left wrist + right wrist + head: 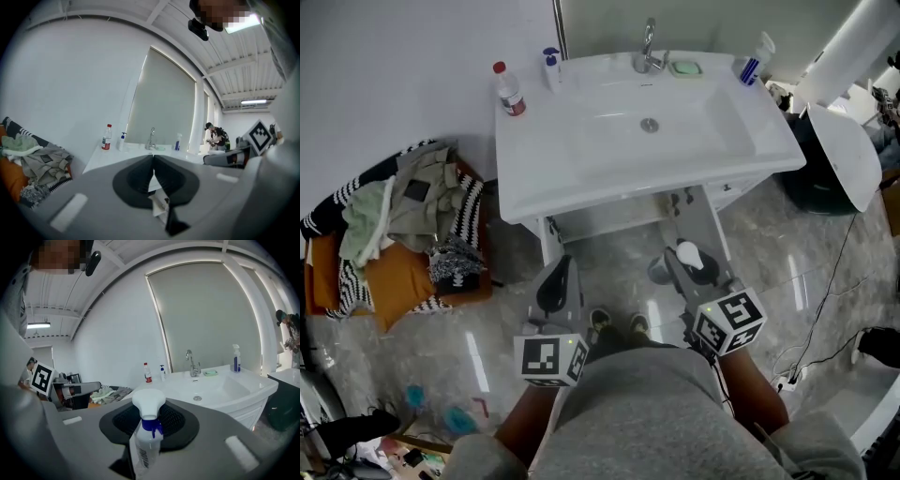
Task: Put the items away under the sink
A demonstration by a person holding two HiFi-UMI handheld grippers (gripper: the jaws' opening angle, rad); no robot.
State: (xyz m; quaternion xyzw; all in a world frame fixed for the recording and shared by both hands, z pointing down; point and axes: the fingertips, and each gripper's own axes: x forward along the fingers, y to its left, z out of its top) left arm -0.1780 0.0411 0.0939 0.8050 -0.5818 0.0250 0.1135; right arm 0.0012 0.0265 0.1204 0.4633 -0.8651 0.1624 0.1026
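Spray bottle [146, 441] stands upright, long axis vertical, white trigger head on top; nozzle direction unclear. The right gripper [680, 265] is clamped on its body, in front of the opening under the sink [581, 183]. The left gripper [153, 160] has its jaws together and empty. On the sink rim: one more spray bottle [754, 61], one red-capped bottle [509, 91], one pump bottle [551, 70], one soap dish [685, 67].

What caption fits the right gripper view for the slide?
Right gripper clamped on a white-topped spray bottle, facing the white sink and faucet.
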